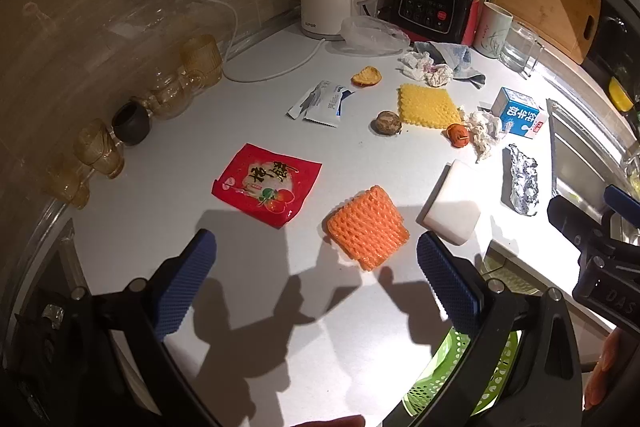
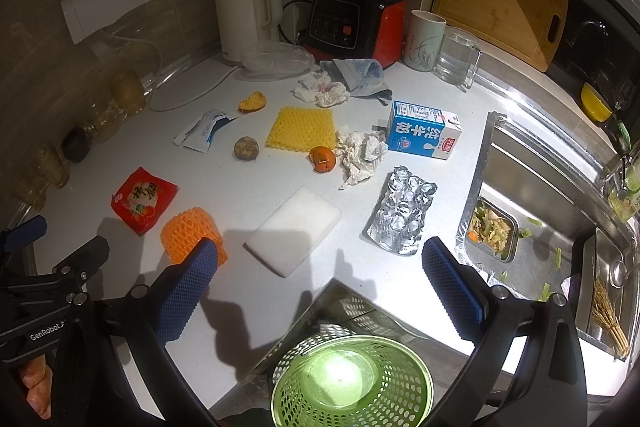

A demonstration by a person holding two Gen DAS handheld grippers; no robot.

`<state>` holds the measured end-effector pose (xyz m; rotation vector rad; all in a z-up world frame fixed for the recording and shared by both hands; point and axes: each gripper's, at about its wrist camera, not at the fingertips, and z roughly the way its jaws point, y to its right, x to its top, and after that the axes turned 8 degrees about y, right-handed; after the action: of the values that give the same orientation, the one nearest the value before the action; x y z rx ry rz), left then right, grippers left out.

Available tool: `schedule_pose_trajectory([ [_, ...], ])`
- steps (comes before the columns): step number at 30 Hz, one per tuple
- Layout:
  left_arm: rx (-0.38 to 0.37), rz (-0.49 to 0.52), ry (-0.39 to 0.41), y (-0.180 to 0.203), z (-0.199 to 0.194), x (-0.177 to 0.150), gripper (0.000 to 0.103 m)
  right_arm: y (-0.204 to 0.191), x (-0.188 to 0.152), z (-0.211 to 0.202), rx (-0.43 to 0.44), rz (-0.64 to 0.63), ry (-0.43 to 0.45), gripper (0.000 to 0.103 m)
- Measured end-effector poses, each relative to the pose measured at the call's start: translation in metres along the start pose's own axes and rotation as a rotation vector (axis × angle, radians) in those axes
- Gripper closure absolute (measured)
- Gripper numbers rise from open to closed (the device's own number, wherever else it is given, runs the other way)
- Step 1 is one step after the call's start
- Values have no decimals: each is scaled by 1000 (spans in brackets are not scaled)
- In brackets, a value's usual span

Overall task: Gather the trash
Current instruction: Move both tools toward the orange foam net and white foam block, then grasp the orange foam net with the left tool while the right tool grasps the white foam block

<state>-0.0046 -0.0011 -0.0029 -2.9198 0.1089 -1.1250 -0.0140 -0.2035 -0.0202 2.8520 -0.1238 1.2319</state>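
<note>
**Both grippers spread wide above a littered counter**

Nearest the right wrist camera, the green perforated basket (image 2: 352,379) sits below the counter edge, between the blue pads of the right gripper (image 2: 318,291), whose jaws stand wide apart and hold nothing. Just ahead of it on the white counter (image 2: 240,183) lie a white foam block (image 2: 294,229) and a crumpled foil sheet (image 2: 402,215).

From the left wrist view, the left gripper (image 1: 316,287) is likewise fully spread and empty, hovering over the counter with the orange foam net (image 1: 368,227) just beyond its right pad. A red snack wrapper (image 1: 267,183) lies flat to the left of the net, apart from it.

Farther back the trash is scattered in a loose band: a white and blue torn sachet (image 1: 320,103), a piece of orange peel (image 1: 366,75), a brown round fruit (image 1: 388,123), a yellow foam net (image 1: 428,105), a small orange fruit (image 1: 458,135) touching a crumpled tissue (image 1: 486,133), and a blue milk carton (image 2: 424,129) lying on its side. Another crumpled tissue (image 2: 320,89) rests against a grey-blue cloth (image 2: 362,75), near a clear plastic bag (image 2: 276,57).

Along the wall stand a white kettle (image 2: 244,9), a black and red blender (image 2: 356,15), a mug (image 2: 424,41) and a glass pitcher (image 2: 456,57). Amber glasses (image 1: 96,147) line the left edge. To the right, the steel sink (image 2: 540,187) holds a small tray of vegetable scraps (image 2: 492,229).
</note>
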Motion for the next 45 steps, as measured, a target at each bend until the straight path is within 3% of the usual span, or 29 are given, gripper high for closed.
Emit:
schedule_pose_trajectory([
  [20, 2, -28, 5, -1, 32, -7, 7, 18, -5, 16, 18, -6, 3, 2],
  [28, 34, -69, -13, 3, 64, -24, 7, 31, -14, 41, 38, -34, -23, 2],
  [33, 44, -17, 1, 20, 92, -31, 7, 41, -19, 58, 56, -43, -54, 2],
  [39, 37, -15, -78, 30, 136, -34, 7, 53, -19, 72, 63, -40, -73, 2],
  [42, 29, -23, -79, 33, 144, -35, 7, 58, -19, 75, 55, -42, -75, 2],
  [45, 20, -38, -70, 35, 143, -35, 14, 62, -19, 78, 58, -33, -85, 2],
])
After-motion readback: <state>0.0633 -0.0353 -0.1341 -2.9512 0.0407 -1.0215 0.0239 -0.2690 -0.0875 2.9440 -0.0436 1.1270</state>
